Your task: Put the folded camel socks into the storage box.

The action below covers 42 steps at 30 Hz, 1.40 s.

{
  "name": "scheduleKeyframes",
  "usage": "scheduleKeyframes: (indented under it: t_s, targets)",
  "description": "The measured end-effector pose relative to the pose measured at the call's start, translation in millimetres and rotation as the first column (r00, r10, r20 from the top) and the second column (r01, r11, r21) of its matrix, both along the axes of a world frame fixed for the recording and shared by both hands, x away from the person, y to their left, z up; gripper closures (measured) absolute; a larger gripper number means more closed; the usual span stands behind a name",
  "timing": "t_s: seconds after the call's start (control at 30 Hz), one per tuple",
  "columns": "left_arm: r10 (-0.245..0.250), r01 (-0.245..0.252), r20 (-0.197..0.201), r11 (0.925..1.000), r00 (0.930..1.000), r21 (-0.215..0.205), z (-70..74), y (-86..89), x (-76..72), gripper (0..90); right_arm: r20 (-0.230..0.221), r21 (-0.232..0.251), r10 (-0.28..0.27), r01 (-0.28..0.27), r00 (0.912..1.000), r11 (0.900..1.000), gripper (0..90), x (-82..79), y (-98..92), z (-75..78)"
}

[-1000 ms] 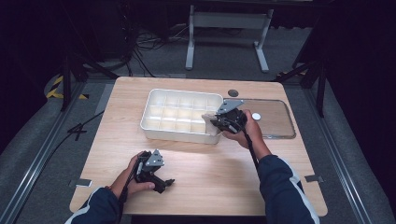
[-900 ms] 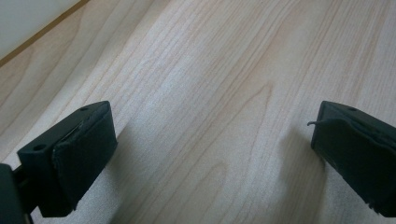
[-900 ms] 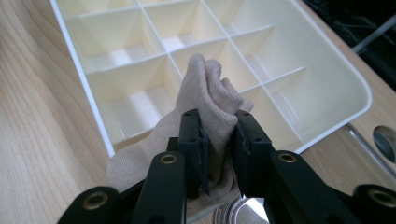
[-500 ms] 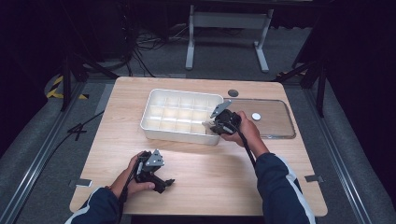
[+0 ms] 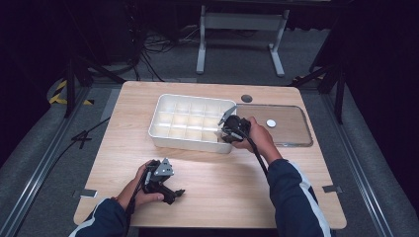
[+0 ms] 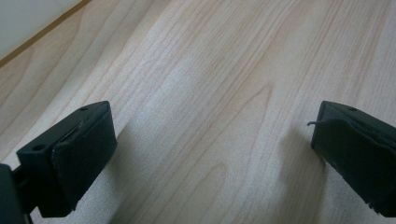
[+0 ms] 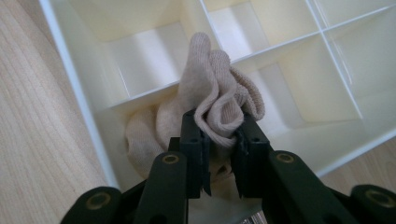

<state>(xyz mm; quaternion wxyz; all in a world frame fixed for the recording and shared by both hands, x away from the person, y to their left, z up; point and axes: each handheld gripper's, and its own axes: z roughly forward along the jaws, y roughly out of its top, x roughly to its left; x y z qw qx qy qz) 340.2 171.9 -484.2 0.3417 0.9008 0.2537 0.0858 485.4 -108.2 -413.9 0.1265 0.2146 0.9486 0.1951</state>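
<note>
A white divided tray (image 5: 163, 106) stands at the middle of the wooden table (image 5: 128, 128). My right gripper (image 5: 228, 129) hangs over the tray's near right corner, shut on a beige knitted sock (image 7: 219, 91). The sock bunches above the jaws and its lower part sags into the corner compartment of the tray (image 7: 70, 56). My left gripper (image 5: 170, 190) rests low on the table near the front edge, its jaws wide open with bare wood (image 6: 210, 116) between them.
A clear lid (image 5: 291, 136) with a small white disc (image 5: 271, 122) on it lies flat to the right of the tray. A dark round grommet (image 5: 246, 98) sits in the tabletop behind it. Cables and a metal stand (image 5: 237, 29) are on the floor beyond the table.
My right gripper has moved left and a little forward with the sock, from beside the lid to over the tray's near right corner. The left gripper has stayed put.
</note>
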Motion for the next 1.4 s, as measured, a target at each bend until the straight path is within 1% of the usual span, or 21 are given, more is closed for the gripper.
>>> scheduleKeyframes:
  t_s: [0.07, 0.1, 0.13, 0.3, 0.37, 0.4, 0.43, 0.47, 0.53, 0.6, 0.7, 0.77, 0.83, 0.87, 1.03, 1.13, 1.2, 1.23, 1.27, 1.33, 1.4]
  targets:
    - [0.001, -0.001, 0.002, 1.0, 1.0, -0.001, -0.2, -0.1, 0.0, 0.1, -0.026, -0.012, -0.003, 0.002, 0.9997, 1.0, 76.1, 3.1, 1.5, 1.0]
    - [0.002, -0.002, 0.002, 1.0, 1.0, -0.001, -0.2, -0.1, -0.1, 0.1, -0.032, -0.019, -0.001, 0.0, 0.9995, 1.0, 76.1, 4.1, 2.1, 1.1]
    - [0.001, -0.001, 0.002, 1.0, 1.0, -0.002, -0.3, -0.1, -0.1, 0.1, -0.039, -0.038, -0.002, 0.001, 0.9992, 0.999, 76.2, 4.7, 4.5, 0.8]
    - [0.004, -0.004, 0.001, 1.0, 1.0, -0.005, -0.4, -0.3, -0.2, 0.1, -0.062, -0.048, 0.009, -0.012, 0.9981, 0.999, 76.2, 7.7, 6.1, -0.3]
    - [0.003, -0.003, 0.0, 1.0, 1.0, -0.007, -0.6, -0.5, -0.2, 0.1, -0.062, -0.064, 0.017, -0.021, 0.9979, 0.998, 76.3, 8.2, 7.6, -1.6]
    - [0.003, -0.003, 0.001, 1.0, 1.0, -0.004, -0.4, -0.3, -0.2, 0.1, -0.072, -0.104, 0.014, -0.021, 0.9973, 0.994, 76.4, 8.8, 12.2, -5.5]
    - [0.003, -0.003, 0.001, 1.0, 1.0, -0.004, -0.4, -0.3, -0.2, 0.1, -0.072, -0.104, 0.014, -0.021, 0.9973, 0.994, 76.4, 8.8, 12.2, -5.5]
    - [0.004, -0.004, 0.002, 1.0, 1.0, -0.003, -0.3, -0.3, -0.3, 0.1, -0.082, -0.106, 0.007, -0.015, 0.9966, 0.994, 76.4, 9.3, 13.2, -5.4]
    - [0.005, -0.005, 0.001, 1.0, 1.0, -0.006, -0.5, -0.5, -0.3, 0.1, -0.103, -0.096, 0.016, -0.026, 0.9946, 0.995, 76.0, 12.5, 12.0, -5.0]
    - [0.004, -0.004, 0.0, 1.0, 1.0, -0.008, -0.6, -0.6, -0.2, 0.0, -0.107, -0.09, 0.012, -0.022, 0.9941, 0.996, 75.7, 12.7, 11.8, -4.8]
    - [0.005, -0.005, 0.003, 1.0, 1.0, -0.008, -0.6, -0.9, 0.1, 0.0, -0.11, -0.094, 0.017, -0.028, 0.9938, 0.995, 74.6, 12.9, 11.5, -2.6]
    - [0.005, -0.005, 0.004, 0.9999, 1.0, -0.009, -0.6, -0.9, 0.0, 0.1, -0.108, -0.078, 0.021, -0.03, 0.9939, 0.996, 72.8, 11.9, 9.5, -0.6]
    - [0.008, -0.008, 0.004, 0.9999, 1.0, -0.009, -0.6, -1.0, -0.4, 0.2, -0.11, -0.045, 0.018, -0.023, 0.9937, 0.999, 70.2, 10.8, 6.6, 1.7]
    - [0.007, -0.007, 0.004, 0.9999, 1.0, -0.009, -0.7, -1.0, -0.4, 0.2, -0.114, -0.022, 0.014, -0.016, 0.9934, 1.0, 69.7, 10.5, 4.7, 2.3]
    - [0.005, -0.005, 0.002, 1.0, 1.0, -0.005, -0.5, -0.7, -0.5, 0.3, -0.113, 0.044, 0.004, 0.001, 0.9936, 0.999, 69.4, 8.6, -4.0, 8.7]
    - [0.005, -0.005, 0.0, 1.0, 1.0, -0.005, -0.3, -0.7, -0.6, 0.3, -0.107, 0.056, 0.01, -0.004, 0.9943, 0.998, 68.4, 6.9, -5.1, 8.9]
    - [0.005, -0.005, -0.001, 1.0, 1.0, -0.005, -0.3, -0.7, -0.6, 0.3, -0.094, 0.074, 0.003, 0.004, 0.9956, 0.997, 66.9, 5.1, -6.3, 9.9]
    - [0.005, -0.005, -0.001, 1.0, 1.0, -0.005, -0.3, -0.7, -0.6, 0.3, -0.094, 0.074, 0.003, 0.004, 0.9956, 0.997, 66.9, 5.1, -6.3, 9.9]
    - [0.004, -0.004, -0.001, 1.0, 1.0, -0.004, -0.2, -0.6, -0.5, 0.3, -0.094, 0.098, 0.004, 0.005, 0.9955, 0.995, 66.4, 4.1, -7.8, 11.7]
    - [0.005, -0.005, 0.002, 1.0, 1.0, -0.003, -0.2, -0.6, -0.4, 0.3, -0.09, 0.098, 0.001, 0.007, 0.996, 0.995, 66.2, 2.7, -8.3, 12.6]
    - [0.004, -0.004, -0.001, 1.0, 1.0, -0.004, -0.2, -0.6, -0.5, 0.3, -0.069, 0.103, 0.003, 0.004, 0.9976, 0.995, 65.9, 0.4, -10.6, 14.1]
